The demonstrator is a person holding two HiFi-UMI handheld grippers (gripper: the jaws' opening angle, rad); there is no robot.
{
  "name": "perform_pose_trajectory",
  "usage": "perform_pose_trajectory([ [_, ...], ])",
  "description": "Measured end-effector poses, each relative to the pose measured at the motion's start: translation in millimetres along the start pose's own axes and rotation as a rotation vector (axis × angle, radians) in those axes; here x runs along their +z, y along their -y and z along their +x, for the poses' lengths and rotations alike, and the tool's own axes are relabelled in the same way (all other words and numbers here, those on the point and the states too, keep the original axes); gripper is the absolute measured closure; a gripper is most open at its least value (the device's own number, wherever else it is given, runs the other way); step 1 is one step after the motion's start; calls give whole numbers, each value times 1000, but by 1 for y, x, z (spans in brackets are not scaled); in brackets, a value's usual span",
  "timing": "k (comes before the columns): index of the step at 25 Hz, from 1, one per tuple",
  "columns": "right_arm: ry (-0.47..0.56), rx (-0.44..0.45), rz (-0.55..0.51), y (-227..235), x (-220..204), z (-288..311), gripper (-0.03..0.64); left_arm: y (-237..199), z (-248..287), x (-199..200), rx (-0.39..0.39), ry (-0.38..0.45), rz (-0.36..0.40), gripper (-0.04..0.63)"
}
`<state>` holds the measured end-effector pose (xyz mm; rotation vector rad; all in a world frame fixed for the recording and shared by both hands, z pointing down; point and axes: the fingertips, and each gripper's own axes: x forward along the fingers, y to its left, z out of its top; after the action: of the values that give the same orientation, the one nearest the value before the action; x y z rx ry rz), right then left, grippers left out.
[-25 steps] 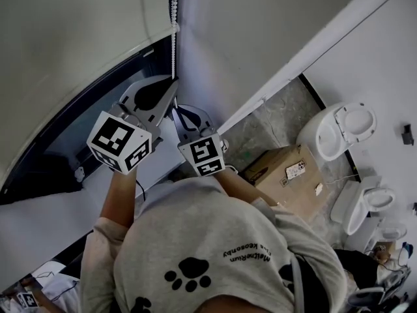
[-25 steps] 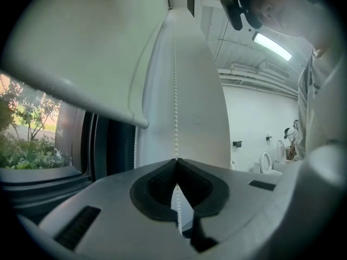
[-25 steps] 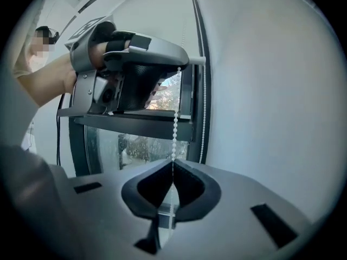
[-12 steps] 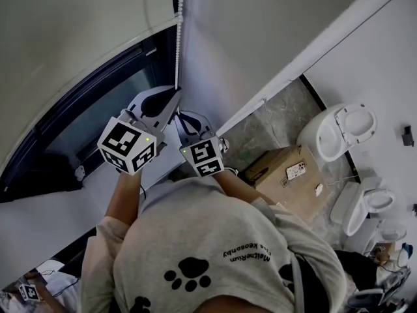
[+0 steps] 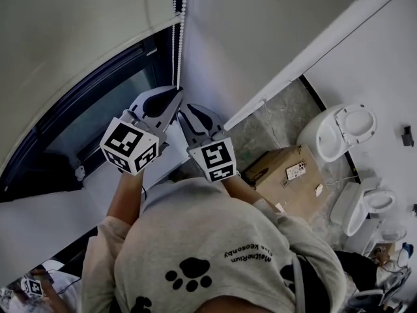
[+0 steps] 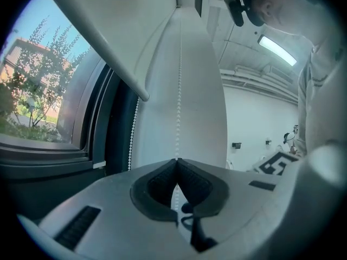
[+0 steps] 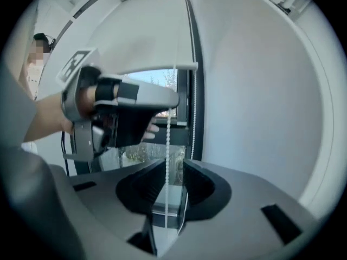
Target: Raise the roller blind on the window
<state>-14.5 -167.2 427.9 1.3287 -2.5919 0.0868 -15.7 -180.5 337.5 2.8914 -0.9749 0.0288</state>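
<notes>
At our left the blind (image 5: 65,38) covers the upper part of the window (image 5: 98,122), with bare glass below its bottom bar. Our left hand-held gripper (image 6: 176,160) is clenched on the bead chain (image 6: 179,69) beside the frame. Just right of it and lower on the chain, our right hand-held gripper (image 7: 174,164) is released, its jaws apart with the chain hanging loose between them.

Wht wall (image 5: 260,31), toilet (image 5: 339,132), cardbd box (image 5: 287,175)

The mottled grey floor (image 5: 277,119) carries a brown cardboard box (image 5: 283,181) with a small label (image 5: 295,169) on top, and 2 white toilets (image 5: 339,130) stand near it.
</notes>
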Motion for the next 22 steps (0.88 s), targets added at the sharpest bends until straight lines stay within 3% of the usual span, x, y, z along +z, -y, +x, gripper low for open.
perform_pose_trajectory([
  [6, 164, -16, 61, 11, 96, -44, 525, -3, 1, 0, 4, 2, 6, 589],
  [11, 275, -7, 2, 15, 164, -48, 525, -2, 3, -1, 5, 10, -2, 589],
  [22, 306, 8, -23, 17, 215, -25, 558, 1, 7, 0, 5, 26, -12, 588],
])
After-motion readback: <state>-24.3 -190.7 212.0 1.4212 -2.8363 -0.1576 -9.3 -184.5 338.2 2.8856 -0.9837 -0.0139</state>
